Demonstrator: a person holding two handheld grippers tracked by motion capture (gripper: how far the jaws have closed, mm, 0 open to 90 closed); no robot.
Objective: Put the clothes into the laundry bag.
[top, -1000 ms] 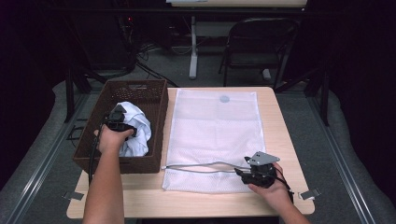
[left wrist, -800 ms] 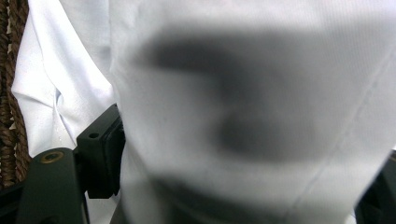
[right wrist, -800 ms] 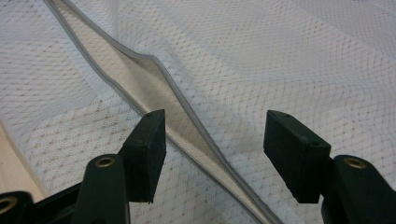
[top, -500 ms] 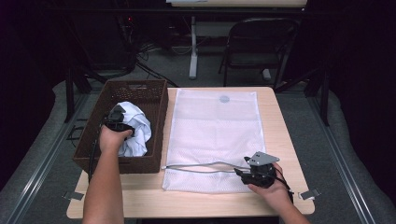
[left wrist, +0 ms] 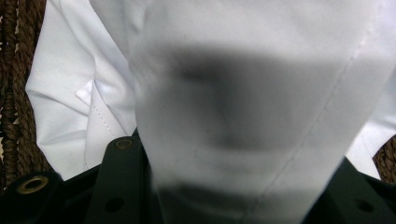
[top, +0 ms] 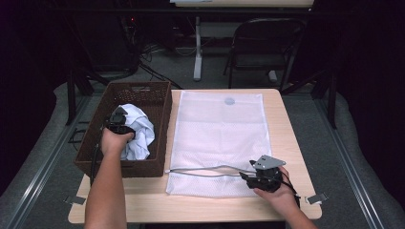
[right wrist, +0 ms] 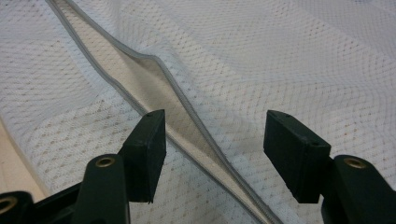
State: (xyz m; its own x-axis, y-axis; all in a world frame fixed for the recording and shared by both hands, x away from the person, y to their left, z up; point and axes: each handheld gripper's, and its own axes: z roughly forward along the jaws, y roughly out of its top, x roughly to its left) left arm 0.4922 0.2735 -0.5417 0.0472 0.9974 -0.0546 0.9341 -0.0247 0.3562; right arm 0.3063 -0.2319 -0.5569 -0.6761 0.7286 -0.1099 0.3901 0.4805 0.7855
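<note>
Left tongs (top: 119,125) are down in the basket (top: 163,117) at the left of the worktop (top: 286,143), right on the white shirt (top: 142,131), and their jaws have just been closing. In the left gripper view a fold of shirt (left wrist: 261,107) bunches up between the jaws and hides the tips, so they stand about half shut around the cloth; whether the pads are pressing it yet I cannot tell. Over to the right tongs (top: 246,175): they sit at the near edge of the mesh bag (top: 219,129), which lies flat beside the basket. The right gripper view shows those tongs (right wrist: 215,140) wide open, gripping nothing, straddling the bag's (right wrist: 280,56) grey zip opening (right wrist: 154,88), which gapes slightly.
</note>
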